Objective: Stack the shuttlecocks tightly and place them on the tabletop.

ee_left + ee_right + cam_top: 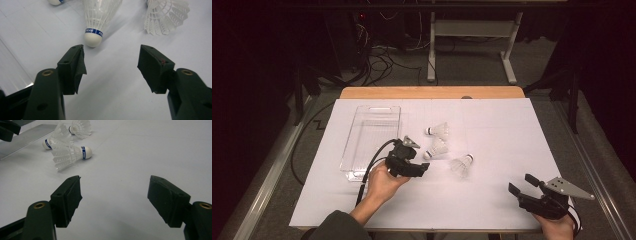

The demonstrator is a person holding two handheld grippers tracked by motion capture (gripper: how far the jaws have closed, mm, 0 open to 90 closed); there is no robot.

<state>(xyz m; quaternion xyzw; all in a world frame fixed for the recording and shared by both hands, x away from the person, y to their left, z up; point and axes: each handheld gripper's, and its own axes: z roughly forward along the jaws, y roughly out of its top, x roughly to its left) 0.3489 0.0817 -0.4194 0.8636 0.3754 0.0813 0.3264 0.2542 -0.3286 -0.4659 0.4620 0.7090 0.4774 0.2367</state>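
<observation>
Hovering low over the white-covered bench (492, 200), the left claw (421, 168) is sitting wide open w/ nothing between its jaws. In the left gripper view its two black jaws are standing well apart, bare bench showing between them. Middle shuttlecock (96, 22) is lying just ahead of the left-hand jaw in that view, cork end w/ blue band pointing toward the claw, near it but not touching. In the high view this same shuttlecock (435, 149) is lying just beside the claw's tip.

Two more are lying close by: a far shuttlecock (439, 130) beyond it, and a near shuttlecock (461, 164) to its right, feathers fanning toward the person's side. All three are lying on their sides on the bench, apart from each other in the high view. Clear plastic bin (362, 150) is sitting on the bench left of them, just behind the left claw.

Right claw (523, 184) is also gaping wide, holding nothing, hanging near the bench's front right, well apart from the shuttlecocks. In the right gripper view its jaws are framing bare bench, w/ the near shuttlecock (68, 155) lying farther off at upper left.
</observation>
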